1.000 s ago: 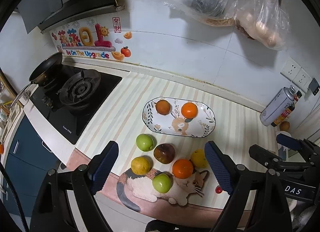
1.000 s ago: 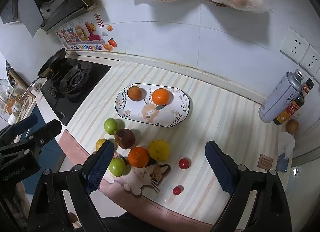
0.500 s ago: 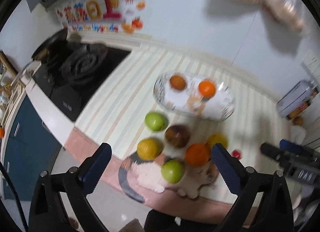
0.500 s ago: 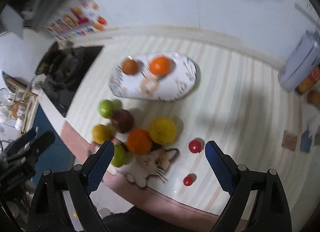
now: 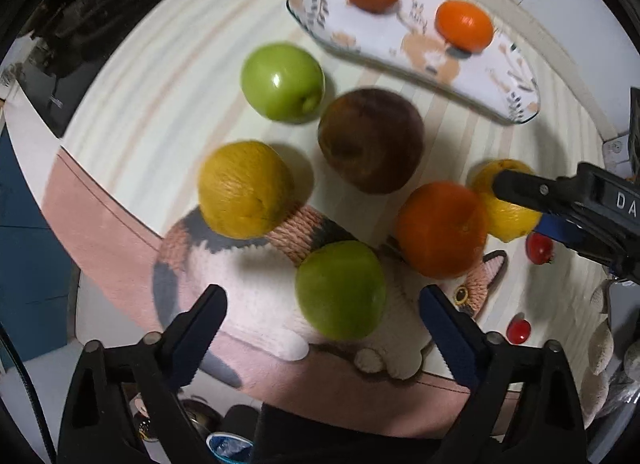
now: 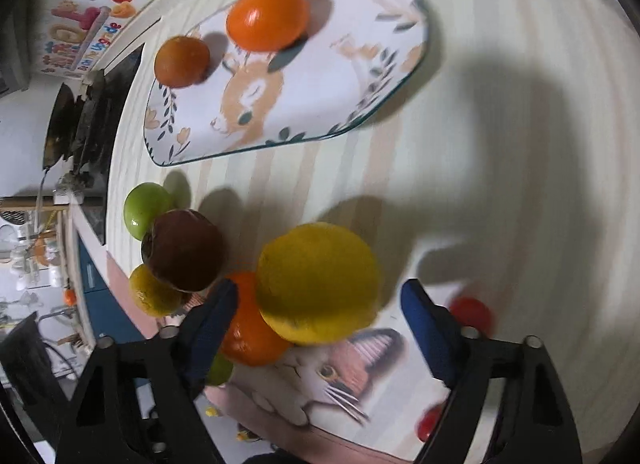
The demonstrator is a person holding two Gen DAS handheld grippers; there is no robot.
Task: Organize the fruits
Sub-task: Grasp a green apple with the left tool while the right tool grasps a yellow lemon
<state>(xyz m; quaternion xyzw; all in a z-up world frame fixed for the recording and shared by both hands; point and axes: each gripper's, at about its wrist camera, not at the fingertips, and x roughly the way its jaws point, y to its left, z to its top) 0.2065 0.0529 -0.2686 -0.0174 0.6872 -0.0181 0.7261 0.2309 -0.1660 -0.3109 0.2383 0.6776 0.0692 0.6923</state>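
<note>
Both grippers have dropped close over the near fruit cluster: left gripper [image 5: 320, 316] jaws apart, narrowing around the green apple [image 5: 340, 290], right gripper [image 6: 316, 308] closing around the lemon [image 6: 318, 282], neither gripped yet, pickups imminent.

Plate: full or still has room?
Has room. The plate holds only two oranges at one end; the rest of it is bare.
</note>
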